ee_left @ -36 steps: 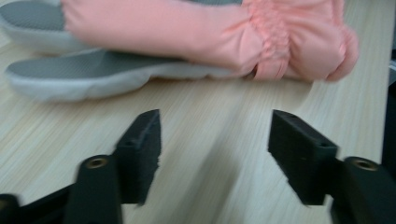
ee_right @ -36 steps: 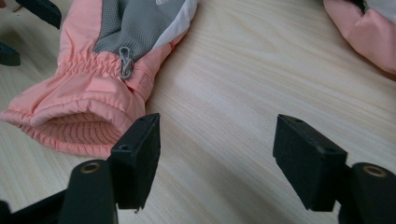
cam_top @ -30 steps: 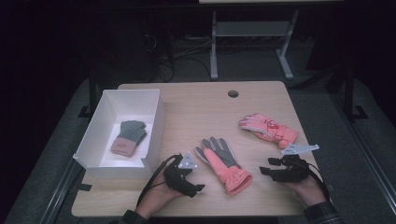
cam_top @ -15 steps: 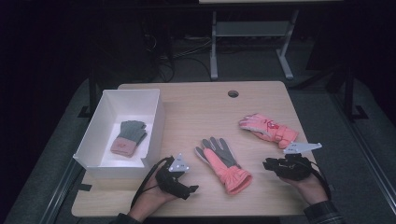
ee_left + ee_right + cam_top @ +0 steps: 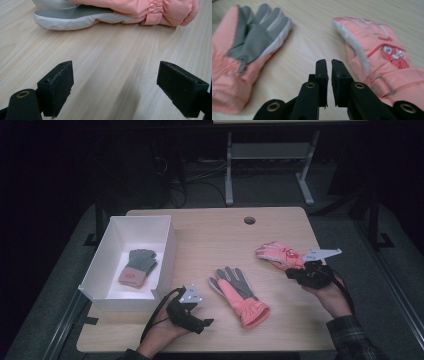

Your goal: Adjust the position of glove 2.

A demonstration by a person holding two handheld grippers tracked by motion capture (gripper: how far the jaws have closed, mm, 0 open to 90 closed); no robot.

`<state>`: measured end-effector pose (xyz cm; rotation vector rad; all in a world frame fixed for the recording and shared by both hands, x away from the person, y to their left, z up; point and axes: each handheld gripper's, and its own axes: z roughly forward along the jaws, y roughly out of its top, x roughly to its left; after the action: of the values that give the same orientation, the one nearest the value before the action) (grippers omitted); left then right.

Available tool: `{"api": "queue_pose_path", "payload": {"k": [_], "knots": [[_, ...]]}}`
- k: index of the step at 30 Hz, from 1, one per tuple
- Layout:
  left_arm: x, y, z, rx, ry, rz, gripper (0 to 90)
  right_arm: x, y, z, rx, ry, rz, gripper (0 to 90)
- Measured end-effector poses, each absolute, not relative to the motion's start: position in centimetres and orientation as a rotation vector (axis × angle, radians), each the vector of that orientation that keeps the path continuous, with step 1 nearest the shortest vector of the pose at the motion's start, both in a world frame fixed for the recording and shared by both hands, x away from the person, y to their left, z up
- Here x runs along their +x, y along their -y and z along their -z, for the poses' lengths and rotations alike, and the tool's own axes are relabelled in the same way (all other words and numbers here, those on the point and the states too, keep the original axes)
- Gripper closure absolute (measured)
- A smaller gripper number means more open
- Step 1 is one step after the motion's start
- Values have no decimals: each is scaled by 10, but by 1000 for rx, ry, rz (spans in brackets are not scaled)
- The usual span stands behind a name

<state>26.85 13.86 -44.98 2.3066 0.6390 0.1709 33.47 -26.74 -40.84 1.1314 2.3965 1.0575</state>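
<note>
the palm-up glove (image 5: pixel 239 293) lies near the middle of the table (image 5: pixel 210 237), its long axis running diagonally: grey fingers point toward the far left, the gathered pink cuff toward the near right. the second pink glove (image 5: pixel 279 255) lies to its right, printed back up, fingers pointing left and slightly away, cuff under the right gripper (image 5: pixel 300 274). that gripper's jaws stand almost together with only a thin slit between them, holding nothing, hovering just beside this glove's edge (image 5: pixel 362 62). the left gripper (image 5: pixel 192 312) sits near the table's front edge, jaws spread wide and bare, aimed at the cuff of the palm-up glove (image 5: pixel 130 12). the white box (image 5: pixel 167 255) at the table's left holds a knitted glove (image 5: pixel 136 266), grey fingers pointing away, pink cuff nearest.
</note>
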Motion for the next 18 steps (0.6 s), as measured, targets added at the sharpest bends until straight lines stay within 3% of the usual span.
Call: {"api": "queue_pose_path", "payload": {"k": [13, 15, 18], "knots": [[269, -138, 449, 2312, -646, -148, 136, 398, 278, 402, 1096, -2507, -916, 708], [269, -137, 450, 2308, -651, -141, 136, 406, 282, 401, 1109, -2516, -881, 712], [269, -138, 450, 2316, -644, -141, 136, 417, 289, 404, 1124, -2507, -833, 822]]}}
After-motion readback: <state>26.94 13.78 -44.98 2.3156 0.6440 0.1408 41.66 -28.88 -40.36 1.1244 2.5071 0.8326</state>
